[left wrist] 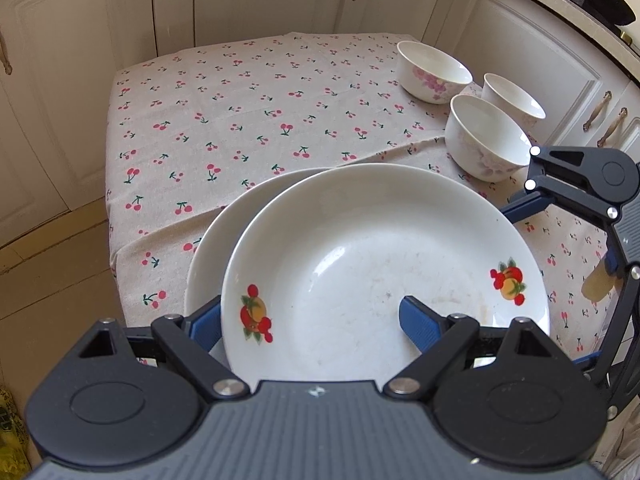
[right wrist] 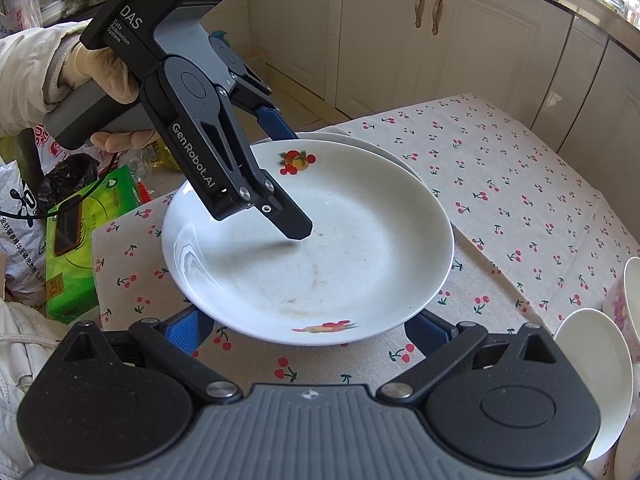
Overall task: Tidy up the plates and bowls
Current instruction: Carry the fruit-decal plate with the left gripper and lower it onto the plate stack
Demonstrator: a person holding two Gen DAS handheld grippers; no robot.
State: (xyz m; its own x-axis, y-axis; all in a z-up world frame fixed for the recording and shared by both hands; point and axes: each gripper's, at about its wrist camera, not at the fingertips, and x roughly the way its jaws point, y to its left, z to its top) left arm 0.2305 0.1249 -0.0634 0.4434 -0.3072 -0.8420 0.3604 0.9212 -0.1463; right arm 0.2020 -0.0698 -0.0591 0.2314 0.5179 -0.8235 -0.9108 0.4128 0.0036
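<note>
Left wrist view: table (left wrist: 260,92) with cherry cloth fills the middle. At lower centre the top plate (left wrist: 384,264), white with fruit decals, lies on a second plate (left wrist: 224,240) that peeks out on its left. Left gripper (left wrist: 310,322) straddles the top plate's near rim: one finger outside at lower left, one inside over the well, jaws spread, pads not pressing, nothing grasped. At upper right, three bowls (left wrist: 434,72) stand in a close cluster, upright. Right gripper (left wrist: 524,206) enters from the right edge, its fingertip by the plate's right rim. Right wrist view: a gloved hand (right wrist: 104,76) at upper left holds the left gripper (right wrist: 286,176), which points steeply down, one finger over the plate's (right wrist: 340,248) well, the other behind the far rim. Right gripper (right wrist: 310,332) at bottom centre has fingers spread to either side of the near rim; whether the pads touch it I cannot tell. A bowl (right wrist: 596,380) sits at lower right.
</note>
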